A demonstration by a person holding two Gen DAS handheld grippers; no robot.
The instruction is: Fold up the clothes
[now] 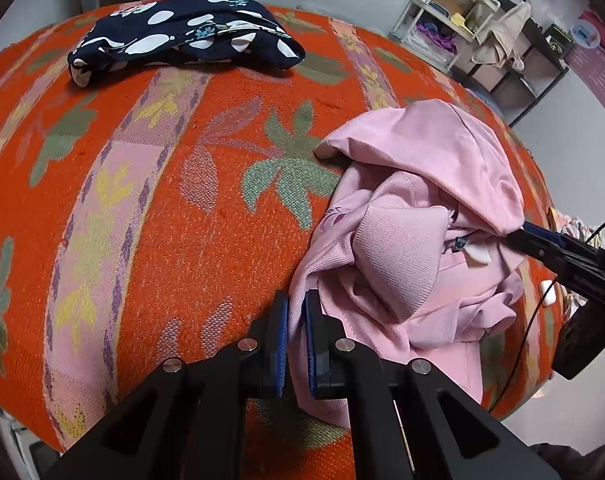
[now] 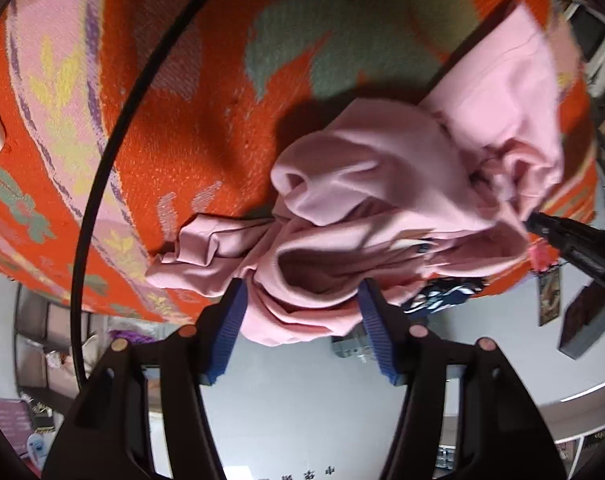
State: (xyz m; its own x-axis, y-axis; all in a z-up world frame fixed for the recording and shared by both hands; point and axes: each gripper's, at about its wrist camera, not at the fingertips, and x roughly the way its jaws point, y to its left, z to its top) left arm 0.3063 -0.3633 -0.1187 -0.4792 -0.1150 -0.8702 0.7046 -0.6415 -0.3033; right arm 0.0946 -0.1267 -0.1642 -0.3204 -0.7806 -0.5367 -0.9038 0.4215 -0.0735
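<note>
On the orange bed (image 1: 150,216) we are pinching the pink hoodie (image 1: 414,184): left claw (image 1: 296,312) clamped on its edge, right claw (image 2: 302,300) seemingly gripping bunched cloth; spreading it flat comes next.

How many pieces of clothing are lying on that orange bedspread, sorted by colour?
Pink: 1, the hoodie, held by both grippers
Navy with white dots: 1, the garment at the far side
Total: 2
A pink scrap at the left edge is too cut off to count.
</note>
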